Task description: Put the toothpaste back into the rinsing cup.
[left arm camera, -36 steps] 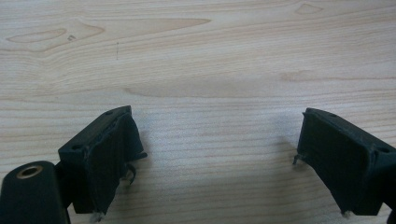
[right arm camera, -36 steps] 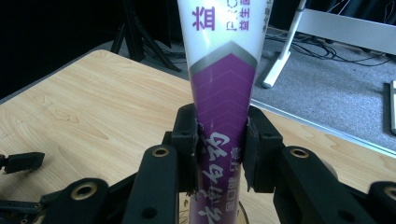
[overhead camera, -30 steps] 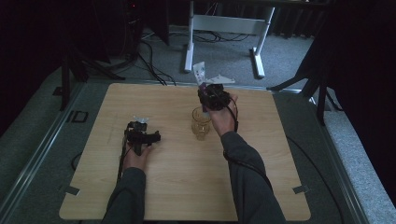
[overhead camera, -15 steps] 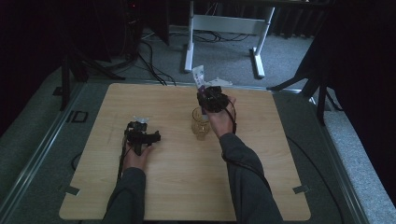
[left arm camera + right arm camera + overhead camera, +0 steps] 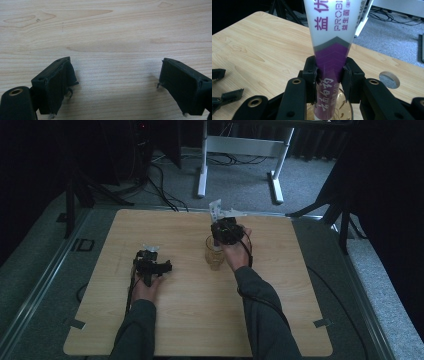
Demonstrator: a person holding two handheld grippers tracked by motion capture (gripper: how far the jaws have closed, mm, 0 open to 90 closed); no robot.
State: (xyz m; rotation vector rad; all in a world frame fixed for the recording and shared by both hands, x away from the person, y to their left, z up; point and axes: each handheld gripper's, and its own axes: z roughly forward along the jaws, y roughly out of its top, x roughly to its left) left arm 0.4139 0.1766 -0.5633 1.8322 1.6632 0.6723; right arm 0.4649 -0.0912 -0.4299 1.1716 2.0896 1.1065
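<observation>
Counter (image 5: 180, 330) of pale wood carried few things in the high view: one amber glass cup (image 5: 215, 254), one white-and-purple tube (image 5: 215, 210), and two hand-held grippers, each in one of the person's hands. The cup stood near the far middle of the counter. The right hand-held gripper (image 5: 226, 229) hovered just above and behind the cup, with the tube rising from it toward the counter's far edge. The left hand-held gripper (image 5: 150, 265) lay well apart from the cup, on the side of the person's left arm, low over bare wood.

In the left gripper view, the left hand-held gripper (image 5: 113, 82) stood wide, its two black jaws far apart with nothing between them but the counter's grain.

In the right gripper view, the right hand-held gripper (image 5: 329, 75) was clamped narrowly on the tube (image 5: 332, 45), the pads pressing its purple lower part from both sides, though the jaws had just been easing slightly apart. The tube stood upright, its white printed part above the jaws and its lower end reaching down into the mouth of the cup (image 5: 343, 105), directly below the jaws. One round hole (image 5: 389, 79) showed in the counter beyond the cup, and the other gripper's jaws lay at the frame's lower left edge.
</observation>
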